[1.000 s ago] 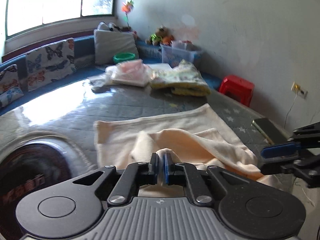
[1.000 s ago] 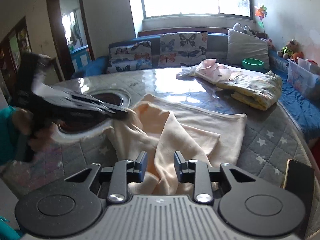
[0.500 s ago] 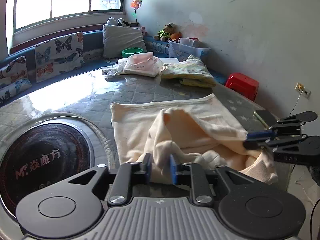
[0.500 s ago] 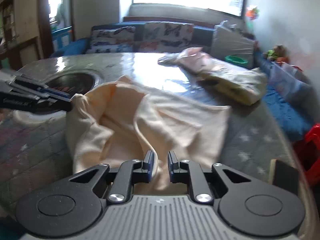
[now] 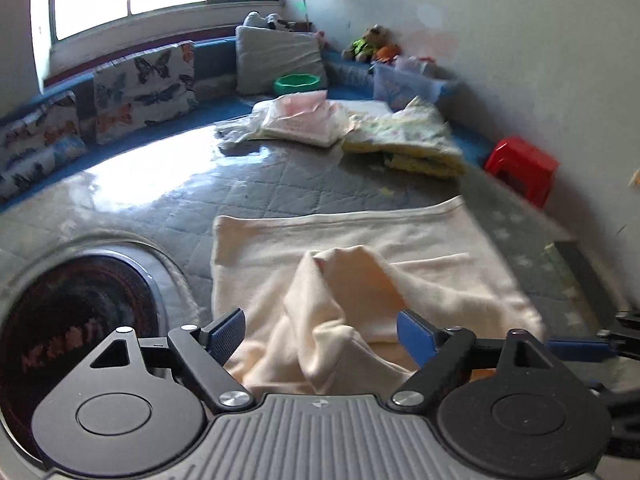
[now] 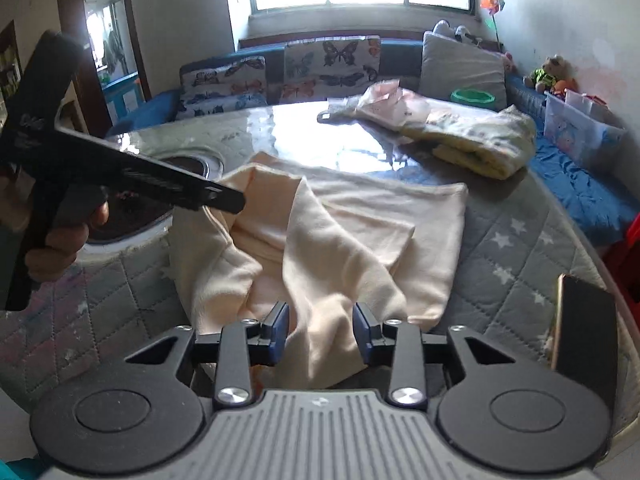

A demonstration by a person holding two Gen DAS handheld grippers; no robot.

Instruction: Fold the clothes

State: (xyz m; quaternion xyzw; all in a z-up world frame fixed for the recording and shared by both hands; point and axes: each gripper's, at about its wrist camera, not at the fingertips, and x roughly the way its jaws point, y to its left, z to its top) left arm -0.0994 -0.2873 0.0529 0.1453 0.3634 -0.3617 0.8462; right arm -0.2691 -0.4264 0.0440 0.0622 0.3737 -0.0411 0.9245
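A cream garment (image 5: 360,264) lies on the grey quilted table, its far part flat and its near part bunched in folds; it also shows in the right wrist view (image 6: 340,240). My left gripper (image 5: 320,334) is open, its blue pads wide apart on either side of the bunched cloth. My right gripper (image 6: 320,330) is open too, with a fold of the cloth lying loose between its pads. The left gripper shows from the side in the right wrist view (image 6: 224,200), at the garment's left edge.
Folded pink clothes (image 5: 304,120) and a folded yellow patterned piece (image 5: 412,140) lie at the table's far side. A round dark inset (image 5: 76,320) is at the left. A phone (image 6: 584,328) lies at the right edge. A cushioned bench and a red stool (image 5: 520,168) stand beyond.
Both grippers have opened and let go of the cream garment, which has dropped in a bunched heap on the table. Both have drawn back a little.
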